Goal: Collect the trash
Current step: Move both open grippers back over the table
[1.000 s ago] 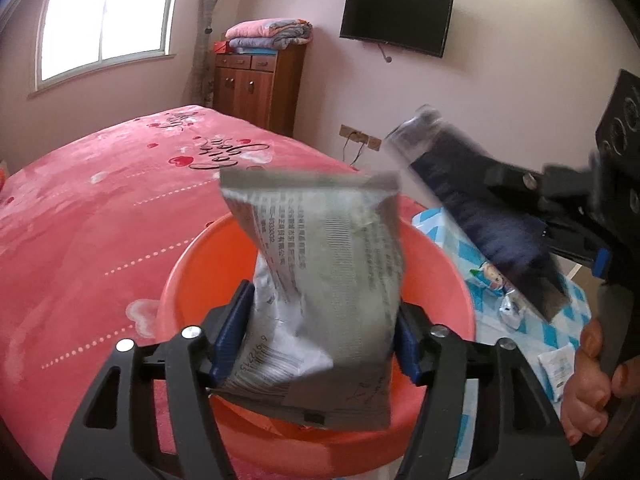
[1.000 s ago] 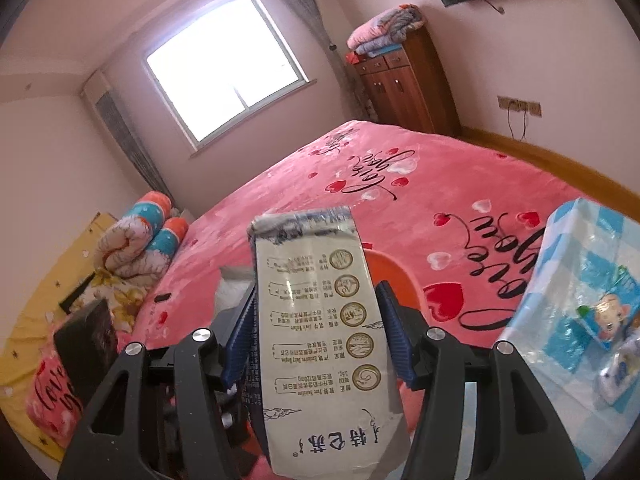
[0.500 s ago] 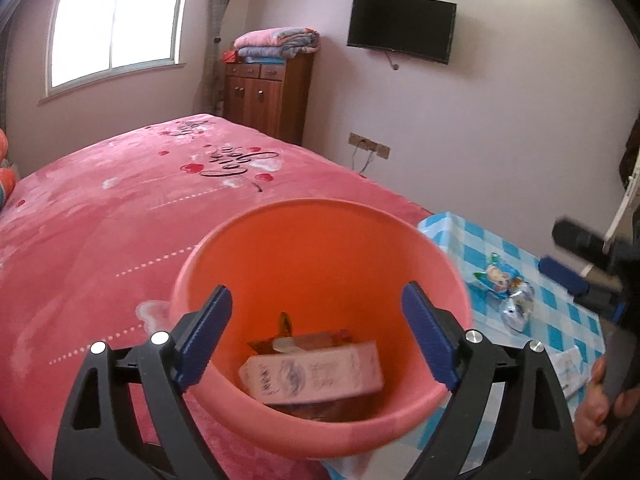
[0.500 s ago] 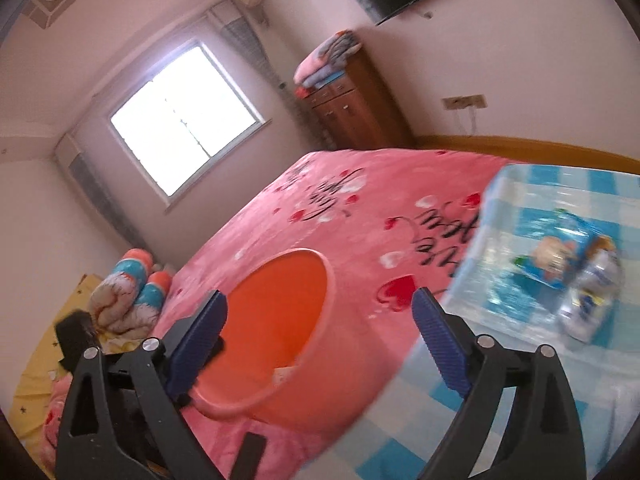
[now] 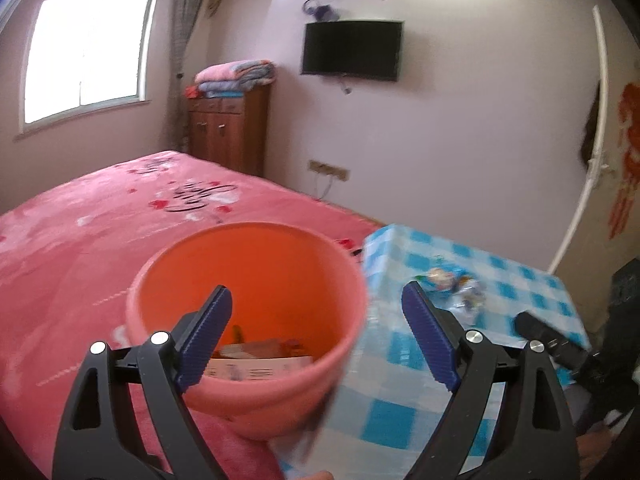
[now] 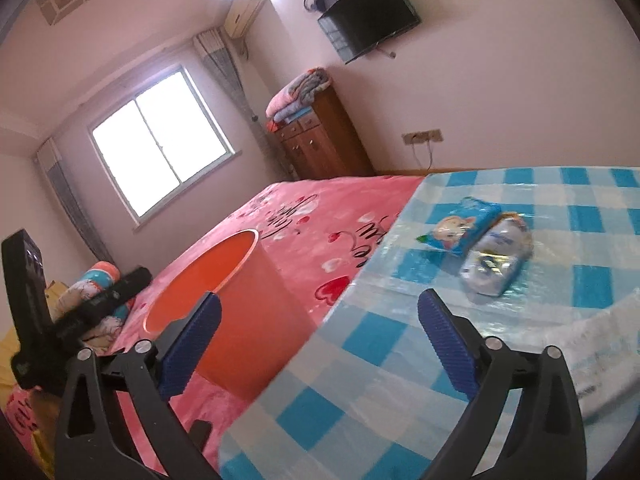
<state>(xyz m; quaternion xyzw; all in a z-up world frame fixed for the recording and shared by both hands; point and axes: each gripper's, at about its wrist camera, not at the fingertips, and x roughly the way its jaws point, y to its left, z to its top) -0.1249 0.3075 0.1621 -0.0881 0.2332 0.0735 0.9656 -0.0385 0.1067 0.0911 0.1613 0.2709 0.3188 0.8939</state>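
From the left wrist the left gripper (image 5: 316,336) gapes wide and empty over the orange bucket (image 5: 280,408) with cartons inside, while from the right wrist the right gripper (image 6: 318,334) spreads wide, empty, above the desk (image 6: 360,400) near a blue packet (image 6: 460,230) and clear wrapper (image 6: 494,266).

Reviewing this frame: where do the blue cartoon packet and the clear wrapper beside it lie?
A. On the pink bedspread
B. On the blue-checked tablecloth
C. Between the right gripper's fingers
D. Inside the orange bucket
B: the blue cartoon packet and the clear wrapper rest side by side on the blue-checked tablecloth, beyond the open right gripper and outside the orange bucket.
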